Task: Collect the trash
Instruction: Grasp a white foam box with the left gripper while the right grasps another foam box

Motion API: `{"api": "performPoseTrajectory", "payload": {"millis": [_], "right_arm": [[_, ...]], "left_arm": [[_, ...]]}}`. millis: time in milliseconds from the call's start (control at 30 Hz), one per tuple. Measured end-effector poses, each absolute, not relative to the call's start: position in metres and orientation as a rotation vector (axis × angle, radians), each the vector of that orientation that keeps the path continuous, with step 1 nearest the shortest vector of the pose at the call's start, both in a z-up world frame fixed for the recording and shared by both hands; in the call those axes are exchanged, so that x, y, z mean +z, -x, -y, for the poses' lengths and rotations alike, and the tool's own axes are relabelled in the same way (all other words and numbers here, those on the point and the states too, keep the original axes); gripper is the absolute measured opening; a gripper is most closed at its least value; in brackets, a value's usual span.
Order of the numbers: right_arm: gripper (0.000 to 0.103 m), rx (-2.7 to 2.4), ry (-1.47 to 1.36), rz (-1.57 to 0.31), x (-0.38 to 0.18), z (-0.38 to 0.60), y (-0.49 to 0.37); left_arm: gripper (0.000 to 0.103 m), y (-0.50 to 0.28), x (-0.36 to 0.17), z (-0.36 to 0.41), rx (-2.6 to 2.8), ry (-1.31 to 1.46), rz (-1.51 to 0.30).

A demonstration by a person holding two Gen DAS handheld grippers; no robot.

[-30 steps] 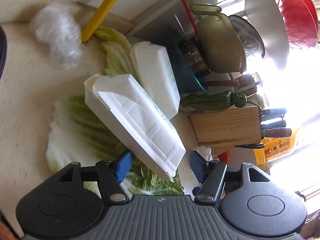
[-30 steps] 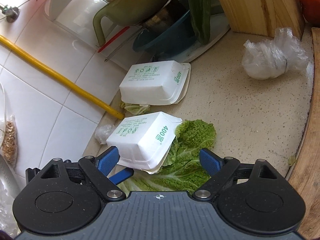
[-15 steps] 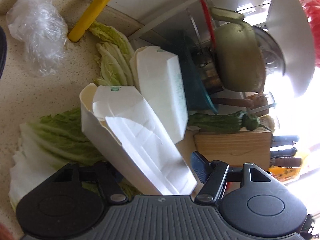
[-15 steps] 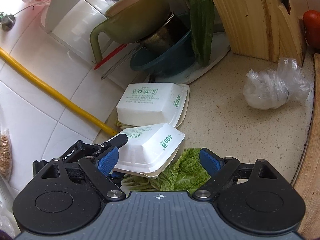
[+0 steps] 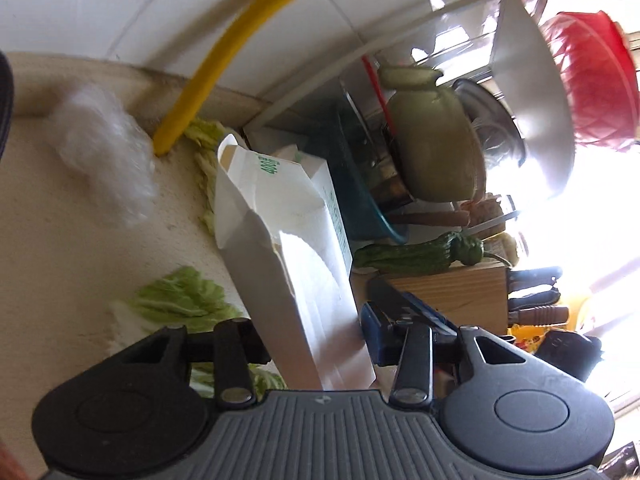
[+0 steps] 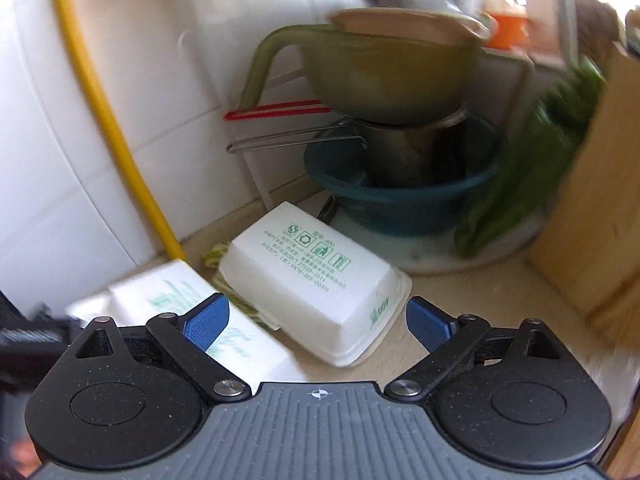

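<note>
Left gripper, just closing, holds a box hiding its left pad; right gripper, just widening, wide around a second box.

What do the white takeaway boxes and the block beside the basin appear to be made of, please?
White takeaway boxes: probably foam, judging by the matte, thick moulded walls with green print. Block: apparently wood, pale and unvarnished-looking, with visible grain.
</note>
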State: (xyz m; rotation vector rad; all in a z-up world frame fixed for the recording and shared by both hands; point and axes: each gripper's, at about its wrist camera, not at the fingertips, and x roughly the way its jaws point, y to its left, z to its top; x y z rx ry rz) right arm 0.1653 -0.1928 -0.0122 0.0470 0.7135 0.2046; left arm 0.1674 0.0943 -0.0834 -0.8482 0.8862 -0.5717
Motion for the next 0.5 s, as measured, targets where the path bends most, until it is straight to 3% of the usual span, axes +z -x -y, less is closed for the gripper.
{"api": "performPoseTrajectory", "payload": {"millis": [267,500], "right_arm": [[0.102,0.207,0.507,-0.650,-0.052,0.111,-0.163],[0.102,0.117,0.632,-0.601,-0.079,0.080,-0.190]], "left_arm": [[0.039,-0.143,-0.084,-0.142,-0.510,0.866,-0.843],[0.038,-0.145,-0.104,-0.147,-0.497,0.899,-0.877]]}}
